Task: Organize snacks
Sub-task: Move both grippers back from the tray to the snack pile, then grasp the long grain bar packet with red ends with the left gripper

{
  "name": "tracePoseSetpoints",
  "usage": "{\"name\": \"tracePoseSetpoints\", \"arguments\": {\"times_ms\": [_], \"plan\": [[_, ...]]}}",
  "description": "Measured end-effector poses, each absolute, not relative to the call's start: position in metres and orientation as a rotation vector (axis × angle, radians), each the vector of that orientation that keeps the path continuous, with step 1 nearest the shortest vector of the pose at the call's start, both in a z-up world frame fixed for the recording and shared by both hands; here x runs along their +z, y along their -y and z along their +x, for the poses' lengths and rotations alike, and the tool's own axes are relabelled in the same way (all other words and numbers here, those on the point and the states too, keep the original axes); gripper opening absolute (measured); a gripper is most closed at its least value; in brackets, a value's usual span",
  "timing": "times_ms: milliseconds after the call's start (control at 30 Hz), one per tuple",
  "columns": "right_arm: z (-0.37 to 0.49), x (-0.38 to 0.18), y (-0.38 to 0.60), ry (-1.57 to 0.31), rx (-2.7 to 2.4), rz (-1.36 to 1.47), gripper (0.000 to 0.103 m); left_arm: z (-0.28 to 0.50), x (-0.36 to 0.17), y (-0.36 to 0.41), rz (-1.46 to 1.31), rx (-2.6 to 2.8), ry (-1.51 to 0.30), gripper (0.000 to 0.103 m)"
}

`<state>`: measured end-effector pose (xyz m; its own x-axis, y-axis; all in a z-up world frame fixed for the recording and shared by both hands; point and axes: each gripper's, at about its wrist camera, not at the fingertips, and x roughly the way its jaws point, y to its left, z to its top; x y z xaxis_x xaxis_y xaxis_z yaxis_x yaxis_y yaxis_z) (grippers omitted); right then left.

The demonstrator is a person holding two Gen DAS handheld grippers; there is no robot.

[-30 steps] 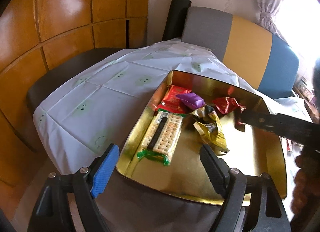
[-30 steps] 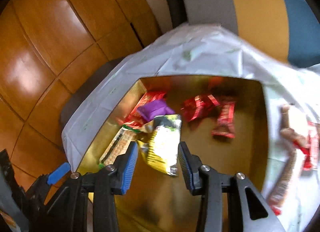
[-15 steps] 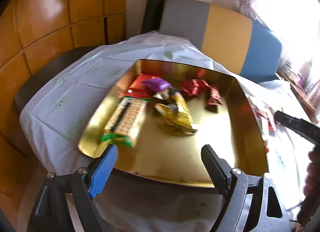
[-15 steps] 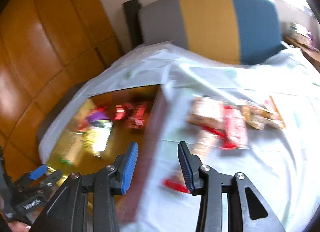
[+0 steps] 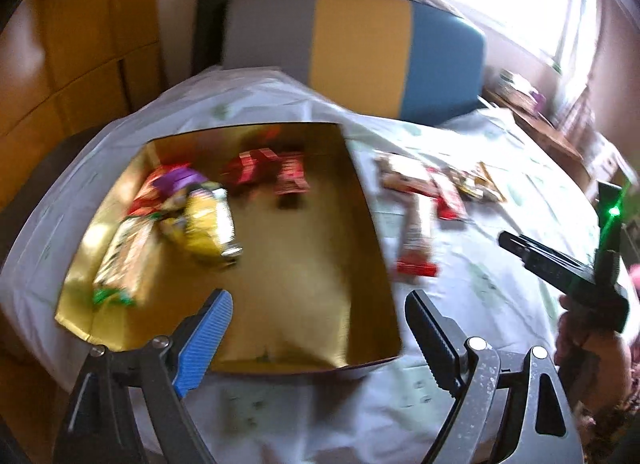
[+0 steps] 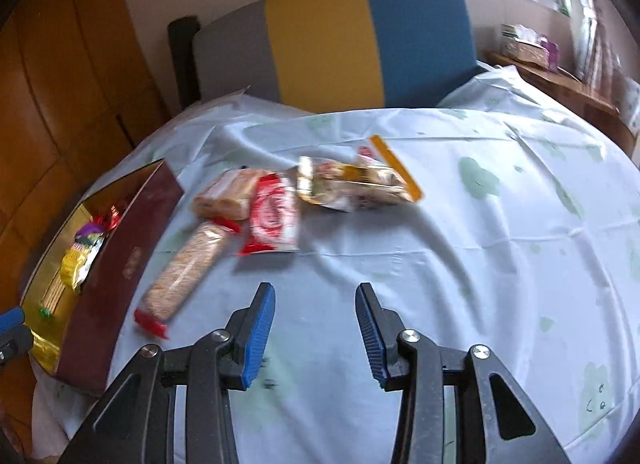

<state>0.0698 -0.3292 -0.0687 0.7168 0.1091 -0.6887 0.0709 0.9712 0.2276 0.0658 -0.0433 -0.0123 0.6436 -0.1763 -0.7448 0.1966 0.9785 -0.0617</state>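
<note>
The left tool [image 5: 318, 316] was held tilted down over the near edge of the gold box [image 5: 372, 224]; its jaws were opening and nothing was between them. The right tool [image 6: 315, 310] was pointed down at the bare cloth of the table [image 6: 500, 264], its jaws apart and empty. A hand [image 5: 580, 328] was seen on its handle. Outside the box, about five snack packets [image 6: 276, 216] lay together on the cloth. Inside the box, around six packets [image 5: 208, 220] were seen, but blur made the count uncertain.
</note>
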Motion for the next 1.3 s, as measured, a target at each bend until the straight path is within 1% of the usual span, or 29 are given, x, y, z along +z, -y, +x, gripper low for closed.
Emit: {"name": "tracePoseSetpoints", "arguments": {"times_ms": [333,600,700,900,967,1000,1067,1100,1167,1300], "plan": [[0.065,-0.091,0.365,-0.765,0.011,0.41,0.043,0.105,-0.009,0.121,0.107,-0.333,-0.876,0.089],[0.061,-0.097,0.376,-0.723,0.059,0.501,0.044,0.15,-0.025,0.163,0.23,-0.334,-0.903,0.088],[0.06,-0.1,0.381,-0.711,0.076,0.537,0.044,0.163,-0.035,0.171,0.253,-0.32,-0.919,0.084],[0.059,-0.103,0.386,-0.697,0.098,0.582,0.044,0.173,-0.053,0.188,0.317,-0.328,-0.934,0.07],[0.058,-0.103,0.386,-0.694,0.101,0.587,0.044,0.175,-0.057,0.189,0.316,-0.316,-0.937,0.061],[0.058,-0.103,0.386,-0.694,0.102,0.59,0.044,0.175,-0.061,0.189,0.312,-0.316,-0.942,0.058],[0.058,-0.103,0.387,-0.692,0.104,0.594,0.044,0.178,-0.067,0.188,0.307,-0.308,-0.959,0.042],[0.058,-0.104,0.387,-0.691,0.104,0.595,0.044,0.177,-0.07,0.187,0.301,-0.308,-0.971,0.04],[0.058,-0.104,0.387,-0.69,0.106,0.598,0.044,0.173,-0.075,0.187,0.289,-0.315,-0.977,0.031],[0.058,-0.104,0.388,-0.686,0.107,0.605,0.044,0.157,-0.076,0.185,0.23,-0.339,-0.953,0.031]]}}
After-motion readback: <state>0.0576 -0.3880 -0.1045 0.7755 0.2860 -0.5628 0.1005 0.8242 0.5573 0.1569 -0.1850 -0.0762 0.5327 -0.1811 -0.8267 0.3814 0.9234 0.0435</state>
